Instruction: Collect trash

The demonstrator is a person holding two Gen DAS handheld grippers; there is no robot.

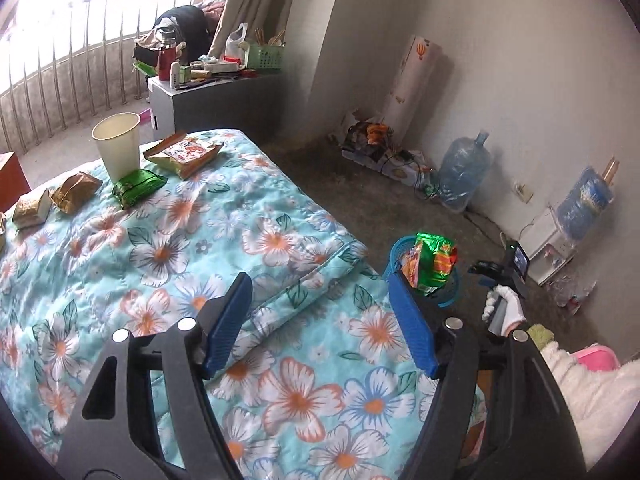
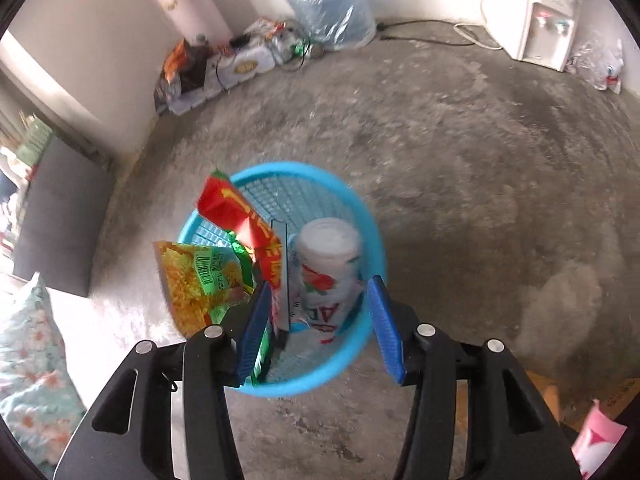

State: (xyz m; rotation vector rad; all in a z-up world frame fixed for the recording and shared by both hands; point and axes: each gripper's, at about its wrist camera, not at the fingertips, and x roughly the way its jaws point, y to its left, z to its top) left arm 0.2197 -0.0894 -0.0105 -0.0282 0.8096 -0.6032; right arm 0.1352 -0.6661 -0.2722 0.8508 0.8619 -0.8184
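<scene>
Above the round blue plastic basket (image 2: 362,216), right tongs (image 2: 316,328) gape empty; the red-green foil wrapper (image 2: 236,216) perched on its rim may topple floorward. Left tongs (image 1: 320,320) gape empty too.

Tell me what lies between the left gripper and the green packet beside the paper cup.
Left wrist view: only bare floral quilt lies between the open left gripper and the green packet; nothing else sits there.

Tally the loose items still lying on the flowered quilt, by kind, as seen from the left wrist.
Paper cup: 1
Gold packets: 2
Green packet: 1
Printed snack bag: 1
Total: 5, not counting a sliver of something cut off at the left edge of the quilt.
</scene>
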